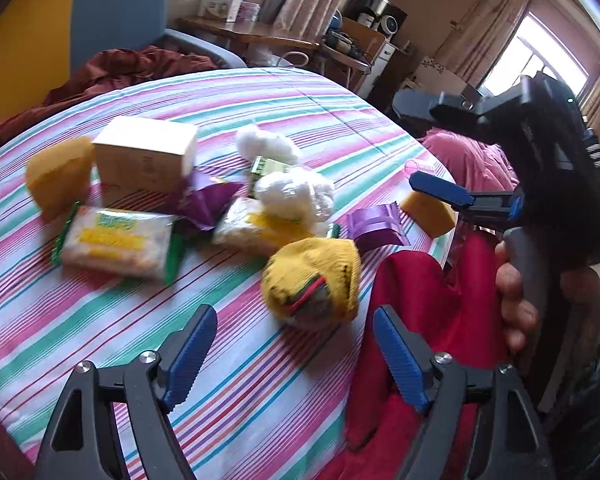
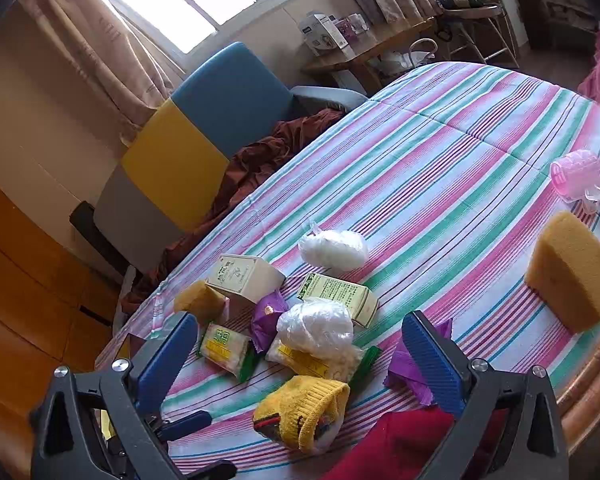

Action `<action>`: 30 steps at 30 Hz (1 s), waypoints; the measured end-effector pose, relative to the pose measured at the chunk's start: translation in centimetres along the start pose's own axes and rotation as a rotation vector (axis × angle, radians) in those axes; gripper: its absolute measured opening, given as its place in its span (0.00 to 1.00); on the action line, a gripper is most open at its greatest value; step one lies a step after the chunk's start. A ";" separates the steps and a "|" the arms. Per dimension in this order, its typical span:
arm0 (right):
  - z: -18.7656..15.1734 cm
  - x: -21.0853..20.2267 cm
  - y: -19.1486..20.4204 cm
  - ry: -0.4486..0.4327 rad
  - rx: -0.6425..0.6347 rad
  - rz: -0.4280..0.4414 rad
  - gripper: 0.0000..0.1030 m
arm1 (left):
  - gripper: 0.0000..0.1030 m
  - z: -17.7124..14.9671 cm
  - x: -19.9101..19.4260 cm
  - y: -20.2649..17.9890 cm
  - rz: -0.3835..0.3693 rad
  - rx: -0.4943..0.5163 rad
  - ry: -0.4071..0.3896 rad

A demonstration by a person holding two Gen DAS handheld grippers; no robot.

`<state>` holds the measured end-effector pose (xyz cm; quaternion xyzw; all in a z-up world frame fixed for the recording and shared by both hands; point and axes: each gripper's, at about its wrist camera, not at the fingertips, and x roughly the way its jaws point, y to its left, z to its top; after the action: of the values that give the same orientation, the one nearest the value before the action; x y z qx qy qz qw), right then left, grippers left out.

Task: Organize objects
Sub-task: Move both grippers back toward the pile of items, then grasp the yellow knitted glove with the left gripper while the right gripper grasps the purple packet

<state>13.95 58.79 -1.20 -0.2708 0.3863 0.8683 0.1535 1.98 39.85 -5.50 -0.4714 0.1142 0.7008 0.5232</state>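
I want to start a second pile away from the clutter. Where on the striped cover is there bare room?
Bare striped cover runs from the white bag to the pink cup, and between that bag and the lone sponge. Crowded around the boxes, snack packs and yellow sock.

Home bedroom: striped quilt [image 2: 440, 168], curtains [image 2: 100, 52]

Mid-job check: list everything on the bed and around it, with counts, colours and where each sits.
striped bedcover: one, pink, green and white, under everything
sponges: two, yellow, one far right, one beside the white box
white box: one, left of the pile
green-printed box: one, pile centre
snack packs: two, white with yellow and green, near side
plastic bags: two, white
purple wrappers: two
yellow sock: one, balled, nearest the grippers
pink cup: one, on its side, far right
red cloth: one, near edge
chair: one, blue, yellow, grey
left gripper: open, empty
right gripper: open, empty
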 end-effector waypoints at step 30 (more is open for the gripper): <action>0.2 2.5 0.5 0.156 -0.031 -0.144 1.00 | 0.46 -8.6 -4.3 7.7 0.100 -0.143 -0.098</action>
<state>11.64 58.72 -2.27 -0.3672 0.3631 0.8370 0.1809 0.20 28.25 -9.23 -0.4663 0.0615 0.7547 0.4573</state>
